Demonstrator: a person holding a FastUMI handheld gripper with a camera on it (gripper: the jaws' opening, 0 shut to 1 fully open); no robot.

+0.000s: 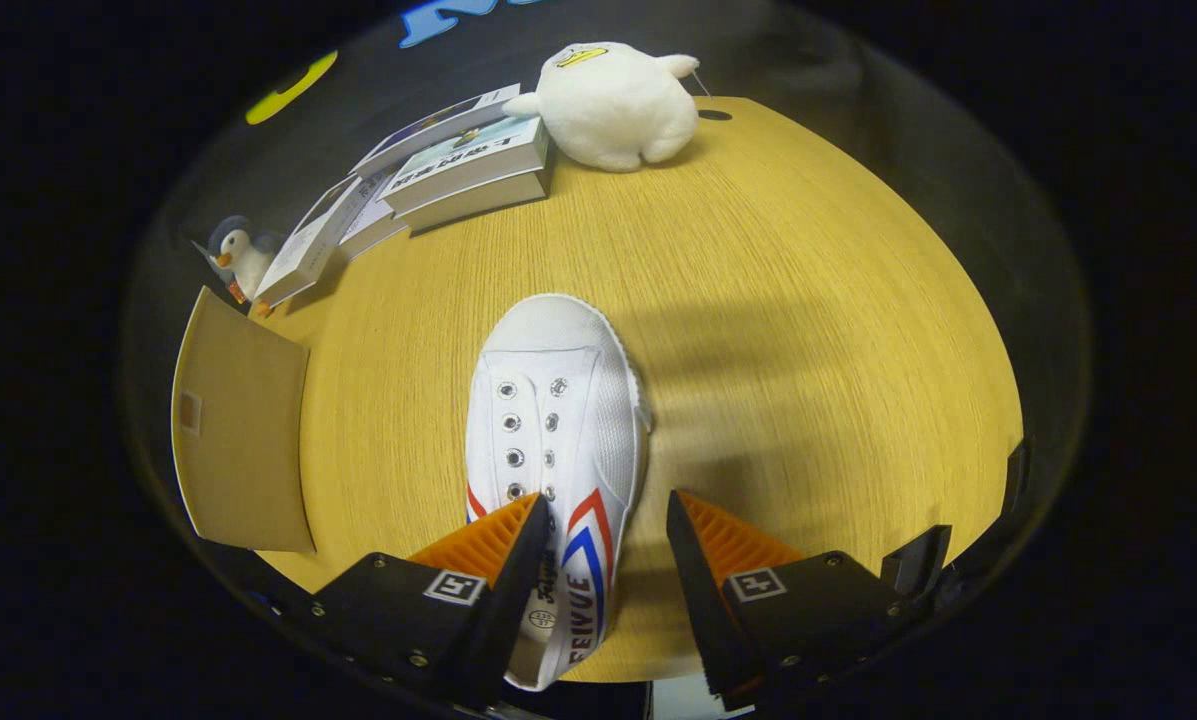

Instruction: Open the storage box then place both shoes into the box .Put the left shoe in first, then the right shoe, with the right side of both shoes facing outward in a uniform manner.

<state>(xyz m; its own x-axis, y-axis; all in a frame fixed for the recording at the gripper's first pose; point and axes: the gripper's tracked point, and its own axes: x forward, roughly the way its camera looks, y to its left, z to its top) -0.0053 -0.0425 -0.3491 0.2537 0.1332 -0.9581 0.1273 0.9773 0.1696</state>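
The tool (603, 545) stands wide open over the heel end of a white shoe (556, 430), gripping nothing. Its left finger sits over the shoe's opening, whether touching I cannot tell. Its right finger hangs over bare tabletop (808, 330), clear of the shoe's striped side.

Left to right: a brown cardboard flap (240, 430), likely part of the storage box, lies at the near left, with a toy penguin (238, 255) behind it. Stacked books (458, 165) sit at the far left, a white plush toy (613, 105) just right of them.

The risks, as I judge them: closing from here may pinch only the soft side wall, so the shoe could sag, twist or slip when lifted. A twisted shoe might enter the box with the wrong side outward.
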